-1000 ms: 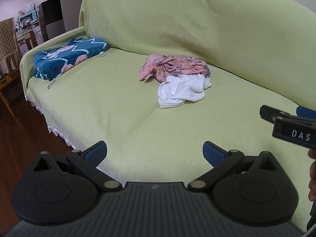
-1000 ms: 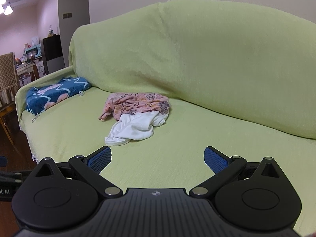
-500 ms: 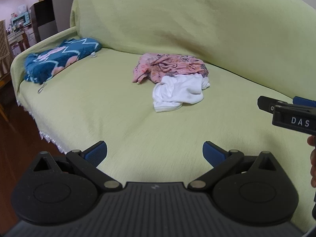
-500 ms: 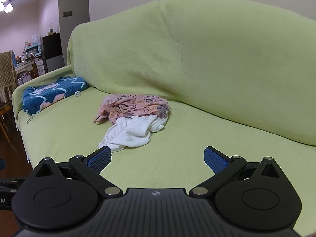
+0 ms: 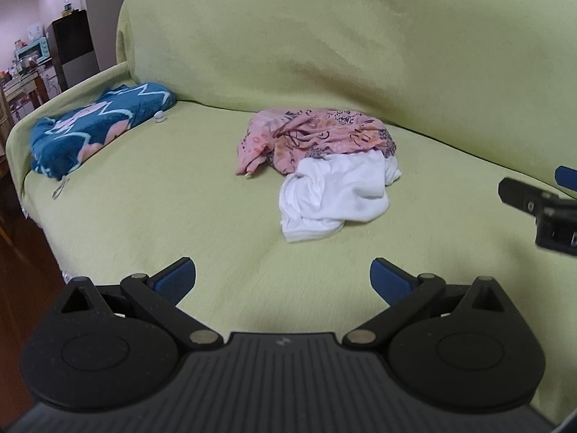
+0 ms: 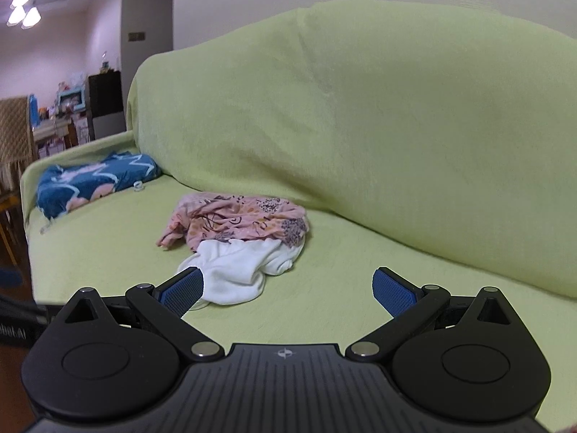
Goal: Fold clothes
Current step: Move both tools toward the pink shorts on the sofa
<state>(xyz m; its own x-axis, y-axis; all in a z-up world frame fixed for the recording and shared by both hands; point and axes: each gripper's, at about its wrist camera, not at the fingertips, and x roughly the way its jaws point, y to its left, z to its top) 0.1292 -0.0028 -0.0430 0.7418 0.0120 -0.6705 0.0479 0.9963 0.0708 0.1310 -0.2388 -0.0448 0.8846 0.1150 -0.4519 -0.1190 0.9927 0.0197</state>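
Note:
A crumpled pink patterned garment lies in the middle of the green-covered sofa seat. A crumpled white garment lies against its front side, partly under it. My left gripper is open and empty, above the seat short of the clothes. My right gripper is open and empty; its left finger overlaps the white garment's near edge in view. Part of the right gripper shows at the right edge of the left wrist view.
A blue patterned blanket lies at the sofa's left end by the armrest. The sofa back rises behind the clothes. Wooden floor and furniture lie off to the left.
Both grippers have moved closer to the clothes pile, which now looks larger in both views. Both stay open.

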